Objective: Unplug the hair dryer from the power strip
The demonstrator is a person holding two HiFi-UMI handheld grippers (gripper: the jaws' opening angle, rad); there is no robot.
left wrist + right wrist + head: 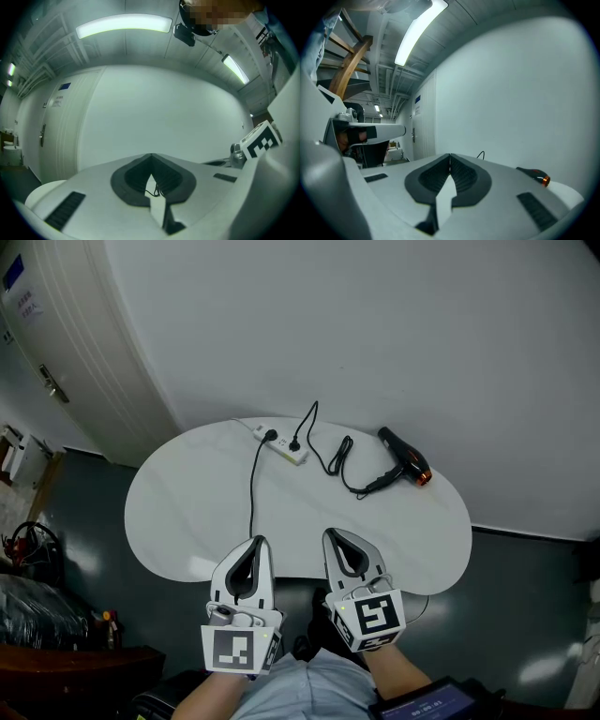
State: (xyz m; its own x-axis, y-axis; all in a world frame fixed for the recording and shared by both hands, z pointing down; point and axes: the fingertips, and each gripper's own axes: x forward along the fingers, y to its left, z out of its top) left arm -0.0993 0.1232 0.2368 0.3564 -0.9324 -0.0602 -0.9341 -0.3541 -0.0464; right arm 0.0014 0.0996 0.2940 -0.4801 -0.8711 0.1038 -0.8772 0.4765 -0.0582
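Nearest me, both grippers sit side by side just over the near edge of the table (178, 521), at waist level, and neither carries anything. The left gripper (257, 541) has its jaws pressed together at the tips, and so does the right gripper (329, 533). I read this as a ready stance, since no part of the job is in reach yet. Both point roughly level and away from me towards the far side of the table. The left runs straight ahead and the right is angled slightly inward. My forearms come in from below, and the marker cubes face up at the head camera. A black lead (251, 491) runs from the near edge towards the strip, starting just beyond the left gripper's tips. The power strip (281, 446) lies across the far part of the table, close to the wall, with two black plugs in it. The lead ends in the left-hand plug (272, 435). The right-hand plug (294, 443) seems to be the dryer's, because its cord (341, 461) loops up, bunches beside the strip and goes on to the handle. The dryer (405, 460) lies on its side further right, well apart from the strip, so the cord is slack. I judge one gripper must pin the strip while the other pulls.
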